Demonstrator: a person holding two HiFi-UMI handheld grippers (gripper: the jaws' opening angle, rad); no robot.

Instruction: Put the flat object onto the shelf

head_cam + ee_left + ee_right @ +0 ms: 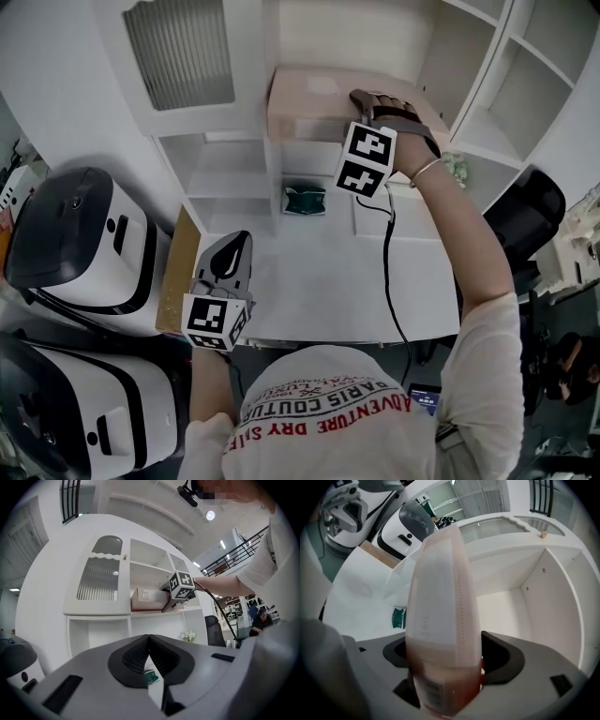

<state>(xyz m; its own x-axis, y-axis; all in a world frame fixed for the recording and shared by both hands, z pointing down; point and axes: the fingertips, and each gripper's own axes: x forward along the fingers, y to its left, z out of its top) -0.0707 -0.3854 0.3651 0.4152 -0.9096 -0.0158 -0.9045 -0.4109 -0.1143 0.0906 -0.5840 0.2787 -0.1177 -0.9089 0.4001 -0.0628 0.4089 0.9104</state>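
The flat object, a pale pink flat box (309, 103), lies on the open shelf (309, 142) of the white cabinet. My right gripper (361, 98) is at the box's right end, reaching into the shelf bay. In the right gripper view the box (440, 602) stands on edge between the jaws of the right gripper (445, 660), which stand wide and do not clamp it. My left gripper (230, 258) hovers low over the white table (319, 291), shut and empty. From the left gripper view (149, 644) the box (143, 599) shows on the shelf.
A small green object (306, 200) lies on the table below the shelf. Two large white machines (84, 244) stand at the left beside a wooden board (178, 272). A black chair (530, 211) is at the right. Empty cabinet bays (525, 84) flank the shelf.
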